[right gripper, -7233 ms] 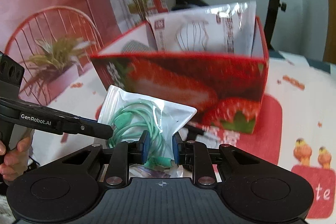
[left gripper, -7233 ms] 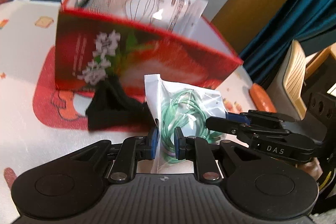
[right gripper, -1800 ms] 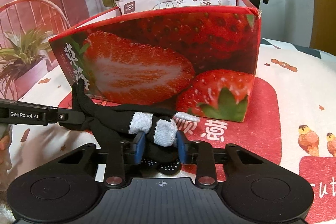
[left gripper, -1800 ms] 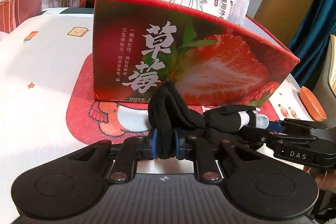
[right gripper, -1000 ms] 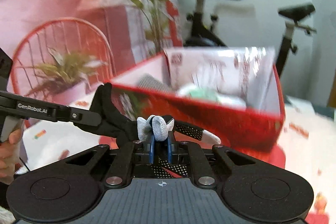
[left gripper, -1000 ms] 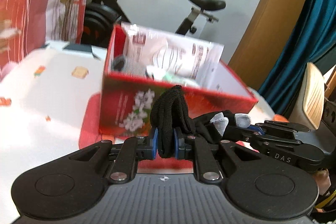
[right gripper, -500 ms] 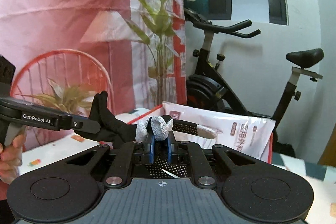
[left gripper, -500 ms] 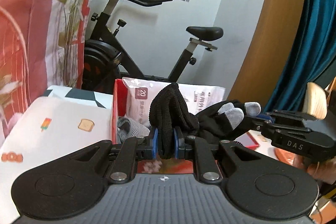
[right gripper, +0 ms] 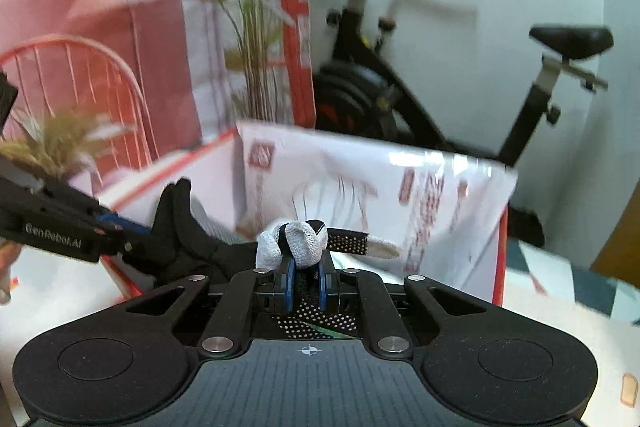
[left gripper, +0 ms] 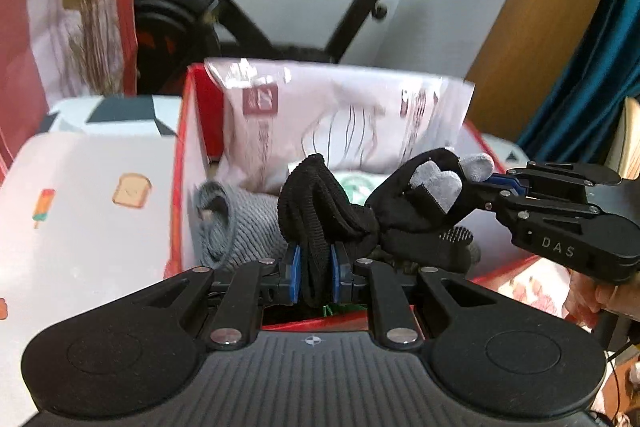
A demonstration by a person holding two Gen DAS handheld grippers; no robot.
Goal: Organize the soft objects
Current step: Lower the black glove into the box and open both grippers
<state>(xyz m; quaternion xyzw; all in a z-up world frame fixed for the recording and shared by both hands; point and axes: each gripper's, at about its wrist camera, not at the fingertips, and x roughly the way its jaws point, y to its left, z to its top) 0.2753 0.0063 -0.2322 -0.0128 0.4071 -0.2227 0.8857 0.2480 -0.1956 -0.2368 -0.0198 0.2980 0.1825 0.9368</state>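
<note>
Presently, a pair of black knit gloves with grey fingertips (left gripper: 384,215) is held in the air between the two tools, above the open top of the red strawberry-printed cardboard box (left gripper: 180,187). The left tool (left gripper: 314,277) is pinched on the ribbed black cuffs, which bulge up between its blue pads. The right tool (right gripper: 306,285) is clamped on the grey-tipped finger end of the gloves (right gripper: 294,245); in the left wrist view it is seen reaching in from the right, with a bit of the person's hand (left gripper: 592,301) shown behind its handle. From the right wrist view, the left tool (right gripper: 116,227) is seen coming in from the left, gripping the dark cuff end.

Inside the box, a large white plastic packet with red print (left gripper: 340,131) is propped against the far wall, a folded grey knitted garment (left gripper: 236,223) is lying at the left, and something pale green is glimpsed behind the gloves, too hidden to be told. The box is set on a white surface with small cartoon prints (left gripper: 92,219). A black exercise bike (right gripper: 400,99) and a potted green plant (right gripper: 248,27) are seen beyond, partly blurred.
</note>
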